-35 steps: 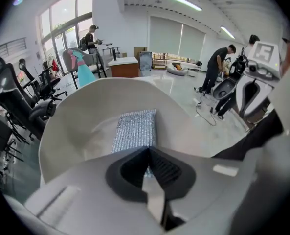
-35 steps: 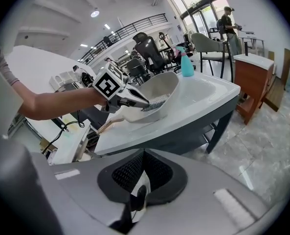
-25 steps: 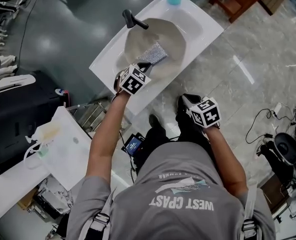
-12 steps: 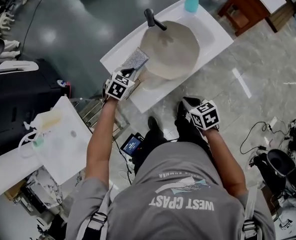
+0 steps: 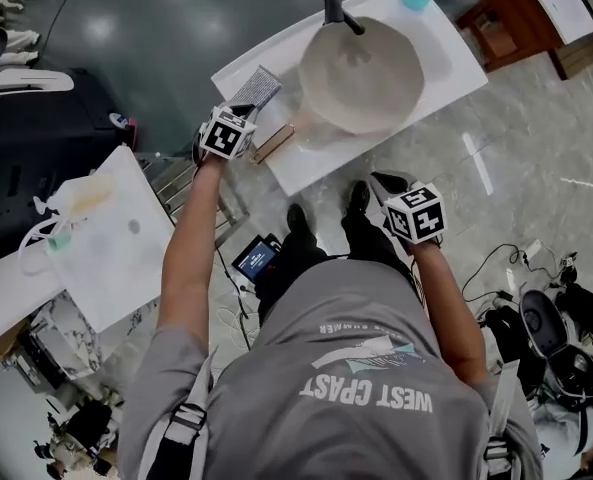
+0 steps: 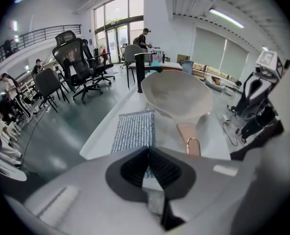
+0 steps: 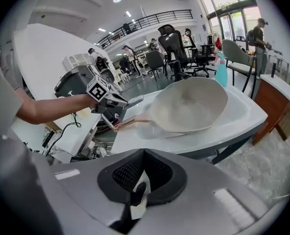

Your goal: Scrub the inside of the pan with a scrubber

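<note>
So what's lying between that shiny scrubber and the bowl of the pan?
Nothing: only a bare strip of white table separates the scrubber from the pan, seen in the left gripper view.

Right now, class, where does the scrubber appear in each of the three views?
Head view: scrubber upper left of centre.
Left gripper view: scrubber at centre, just beyond the shut jaws.
Right gripper view: scrubber a thin strip left of centre.
Shared landmark: the pan, always to its right.
</note>
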